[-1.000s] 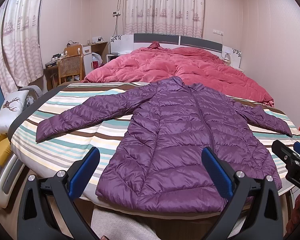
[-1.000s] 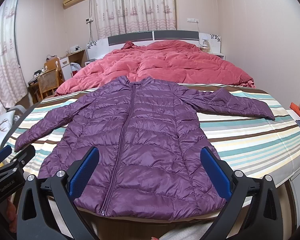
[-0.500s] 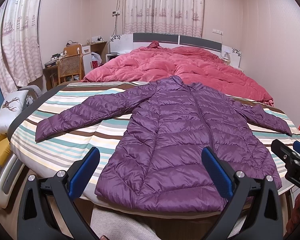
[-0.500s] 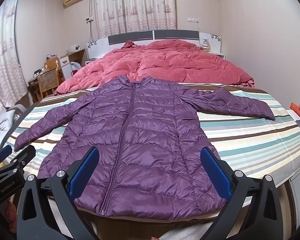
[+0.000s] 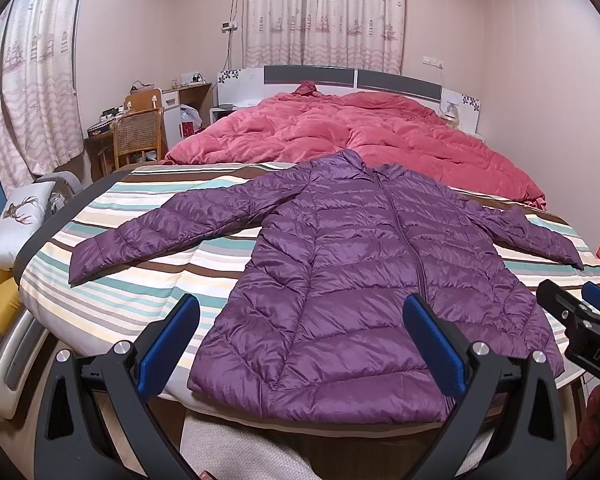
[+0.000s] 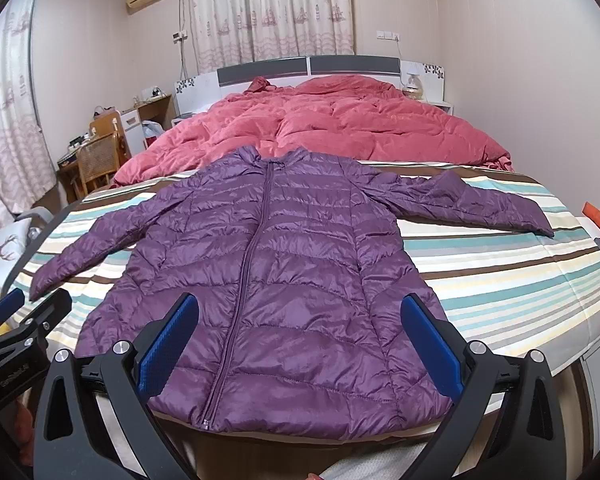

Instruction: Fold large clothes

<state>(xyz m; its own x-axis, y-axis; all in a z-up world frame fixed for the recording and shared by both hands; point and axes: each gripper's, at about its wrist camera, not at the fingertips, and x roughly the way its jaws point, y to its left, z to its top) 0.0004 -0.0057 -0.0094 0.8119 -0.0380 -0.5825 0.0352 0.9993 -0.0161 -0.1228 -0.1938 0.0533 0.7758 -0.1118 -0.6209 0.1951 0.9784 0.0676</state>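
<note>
The bed (image 5: 112,304) fills most of what I see, its foot end covered by a striped sheet (image 6: 512,276) in teal, cream, grey and brown. Over the head end lies a rumpled red duvet (image 5: 360,136), bunched up against the grey and white headboard (image 6: 312,66).

On the striped sheet the purple down jacket (image 5: 364,280) lies flat and face up, zipped closed, collar toward the duvet and hem at the near edge of the bed. Both sleeves are spread outward: the left sleeve (image 5: 172,228) angles down toward the bed's left side, and the right sleeve (image 6: 472,204) reaches across the stripes toward the right side. The zipper (image 6: 248,272) runs straight down the middle to the hem.

To the left of the bed stands a wooden chair (image 5: 138,136) with a woven back, at a cluttered desk. Lower on that side, a white cushion with a deer print (image 5: 14,224) rests just beside the bed's edge.

My left gripper (image 5: 300,340) hovers above the hem with its jaws wide apart and nothing between them. My right gripper (image 6: 298,340) hovers over the hem too, jaws just as wide and empty. Neither touches the jacket.
</note>
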